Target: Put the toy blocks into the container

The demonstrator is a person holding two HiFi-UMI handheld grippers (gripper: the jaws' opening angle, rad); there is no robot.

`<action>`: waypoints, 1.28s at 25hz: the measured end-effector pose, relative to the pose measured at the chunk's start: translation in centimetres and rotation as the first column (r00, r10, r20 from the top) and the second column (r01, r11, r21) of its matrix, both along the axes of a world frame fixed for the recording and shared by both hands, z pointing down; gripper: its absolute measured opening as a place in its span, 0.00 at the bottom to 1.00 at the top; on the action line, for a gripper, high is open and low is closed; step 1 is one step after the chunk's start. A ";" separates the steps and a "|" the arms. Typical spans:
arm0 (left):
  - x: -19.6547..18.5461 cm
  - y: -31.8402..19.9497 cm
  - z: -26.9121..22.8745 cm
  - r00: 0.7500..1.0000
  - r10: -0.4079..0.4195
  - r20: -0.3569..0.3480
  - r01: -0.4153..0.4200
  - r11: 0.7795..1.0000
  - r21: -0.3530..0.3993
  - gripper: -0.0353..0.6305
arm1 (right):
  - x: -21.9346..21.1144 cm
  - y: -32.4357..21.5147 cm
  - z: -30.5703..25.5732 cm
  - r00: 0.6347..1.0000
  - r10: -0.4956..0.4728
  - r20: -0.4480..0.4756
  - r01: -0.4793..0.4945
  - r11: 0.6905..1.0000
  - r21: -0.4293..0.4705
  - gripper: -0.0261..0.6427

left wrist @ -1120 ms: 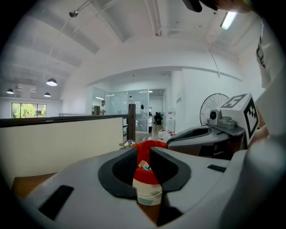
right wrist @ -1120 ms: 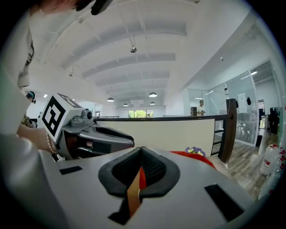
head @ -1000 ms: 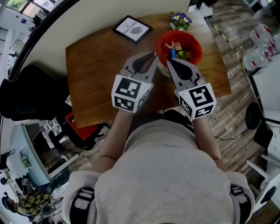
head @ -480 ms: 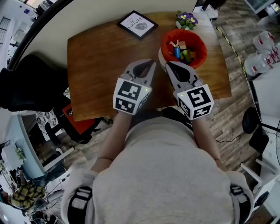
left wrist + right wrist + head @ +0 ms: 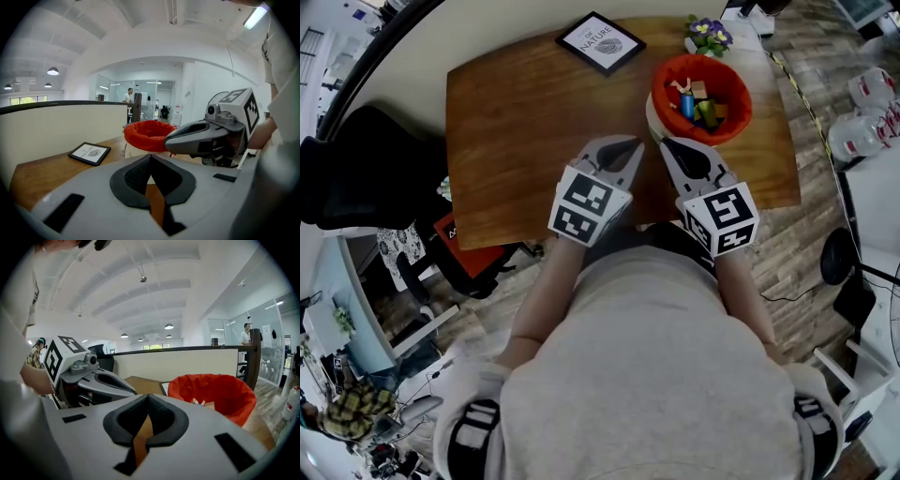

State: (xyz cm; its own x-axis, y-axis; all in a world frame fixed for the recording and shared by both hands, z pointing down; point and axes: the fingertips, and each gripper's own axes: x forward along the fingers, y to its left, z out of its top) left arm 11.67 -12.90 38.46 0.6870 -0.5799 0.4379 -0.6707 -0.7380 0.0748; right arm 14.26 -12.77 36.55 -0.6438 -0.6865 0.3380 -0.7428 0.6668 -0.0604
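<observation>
Blocks are piled in the bottom of the container, that red-lined tub at the far right of the table. I can pick out a blue one, a green one and a couple of plain wooden ones, all jumbled together. The right gripper view only catches a few of them over the rim. Can't count them properly, they're too small.

What's changed: a second ago both my claws were up by the tub's near rim. Now they've dropped back toward me and sit lower over the bare wood, clear of the tub. My left claw looked a bit parted back then and is now clamped tight with nothing in it. My right claw is clenched too, tips meeting, also empty. They're side by side, close but not touching, both pointing roughly toward the tub.

So what does that mean? I don't see a single loose block anywhere on the tabletop, and neither claw is carrying one. My read is the job's basically done and this is me backing off.

Other stuff: the tub holds only the blocks as far as I can see. A framed print lies flat at the table's far edge, left of the tub, and a little flower pot sits just beyond the tub.
</observation>
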 end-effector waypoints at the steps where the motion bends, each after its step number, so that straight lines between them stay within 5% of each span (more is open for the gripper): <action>1: 0.1 0.2 0.2 1.000 0.003 0.004 -0.003 1.000 -0.006 0.07 | 0.1 0.1 0.2 1.000 0.000 -0.002 0.000 1.000 -0.006 0.06; 32: -0.2 1.0 1.4 1.000 -0.009 -0.002 0.009 0.997 -0.074 0.07 | 0.1 0.7 1.8 1.000 0.003 -0.004 -0.003 0.999 -0.047 0.06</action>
